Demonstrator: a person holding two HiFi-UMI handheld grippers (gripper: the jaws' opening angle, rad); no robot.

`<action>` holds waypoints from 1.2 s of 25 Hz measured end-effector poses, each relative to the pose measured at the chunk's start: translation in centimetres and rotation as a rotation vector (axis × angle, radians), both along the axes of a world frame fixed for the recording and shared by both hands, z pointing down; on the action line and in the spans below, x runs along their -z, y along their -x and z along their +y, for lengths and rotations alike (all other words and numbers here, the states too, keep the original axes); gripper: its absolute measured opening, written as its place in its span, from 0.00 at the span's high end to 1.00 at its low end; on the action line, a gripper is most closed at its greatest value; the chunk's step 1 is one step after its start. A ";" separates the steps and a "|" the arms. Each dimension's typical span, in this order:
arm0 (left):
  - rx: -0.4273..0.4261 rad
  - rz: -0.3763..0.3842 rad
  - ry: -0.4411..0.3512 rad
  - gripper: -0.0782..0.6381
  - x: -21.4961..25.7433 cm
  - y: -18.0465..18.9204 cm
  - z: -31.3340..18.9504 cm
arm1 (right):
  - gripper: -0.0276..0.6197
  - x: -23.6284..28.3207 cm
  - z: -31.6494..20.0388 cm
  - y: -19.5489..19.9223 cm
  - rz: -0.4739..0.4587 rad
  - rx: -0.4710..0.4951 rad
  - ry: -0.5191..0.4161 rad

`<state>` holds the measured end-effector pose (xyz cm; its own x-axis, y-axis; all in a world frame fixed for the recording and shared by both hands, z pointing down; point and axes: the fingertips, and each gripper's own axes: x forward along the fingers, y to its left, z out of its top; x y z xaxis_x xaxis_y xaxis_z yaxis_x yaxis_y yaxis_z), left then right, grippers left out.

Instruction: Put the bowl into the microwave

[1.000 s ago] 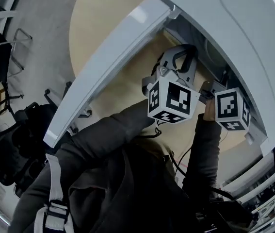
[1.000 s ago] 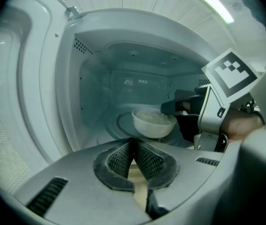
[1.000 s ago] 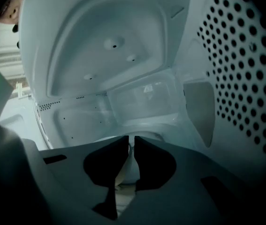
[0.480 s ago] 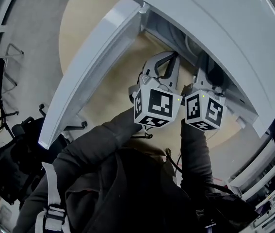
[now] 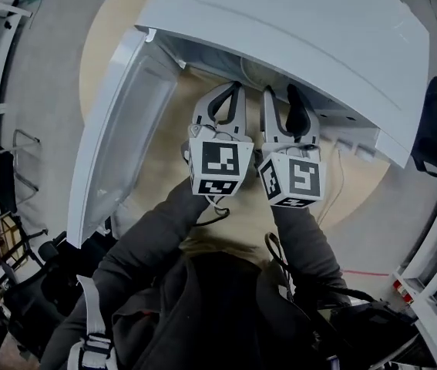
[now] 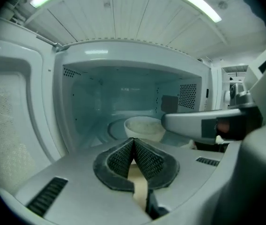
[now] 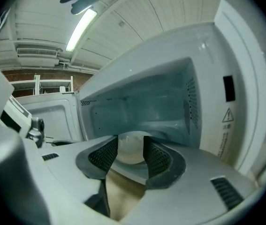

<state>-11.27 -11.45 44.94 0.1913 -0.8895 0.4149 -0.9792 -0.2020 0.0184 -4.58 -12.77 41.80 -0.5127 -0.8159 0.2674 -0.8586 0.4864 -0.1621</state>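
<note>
bowl (image 6: 143,127): on turntable (image 6: 113,128) inside microwave (image 5: 295,29); placing looks done. right gripper (image 7: 130,147): jaws just opened wide, empty, bowl beyond them. left gripper (image 6: 133,142): jaws together, empty. door (image 5: 126,122) open; closing it perhaps remains.

bowl (image 6: 141,125) lower part hidden behind left tool (image 6: 133,143) (head view: microwave (image 5: 303,37) covers it)

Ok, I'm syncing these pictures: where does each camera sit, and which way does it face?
Head view: on the person's head, facing steeply down onto the white microwave oven, its open door, dark sleeves, left hand-held gripper, right hand-held gripper.
Left gripper view: rides that hand-held gripper, facing into the oven; own jaws together.
Right gripper view: rides that hand-held gripper, facing into the oven; own jaws just opened, nothing held.
Shared: both gripper views show the round white bowl inside.
</note>
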 end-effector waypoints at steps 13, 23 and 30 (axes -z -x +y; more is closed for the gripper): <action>-0.124 0.054 0.029 0.88 -0.8 -5.8 2.0 | 0.94 3.7 7.3 -2.4 -0.067 0.101 0.007; -0.140 0.056 0.023 0.88 -0.3 -5.9 -1.5 | 0.94 4.3 5.9 -3.9 -0.104 0.046 0.009; -0.137 0.038 0.016 0.88 -0.2 -5.3 -3.4 | 0.94 4.0 5.3 -4.0 -0.102 0.032 0.019</action>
<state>-6.01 -14.86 45.10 0.3260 -0.8476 0.4187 -0.9411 -0.3330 0.0587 -0.53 -7.51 37.76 -0.5638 -0.7940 0.2276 -0.8212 0.5095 -0.2569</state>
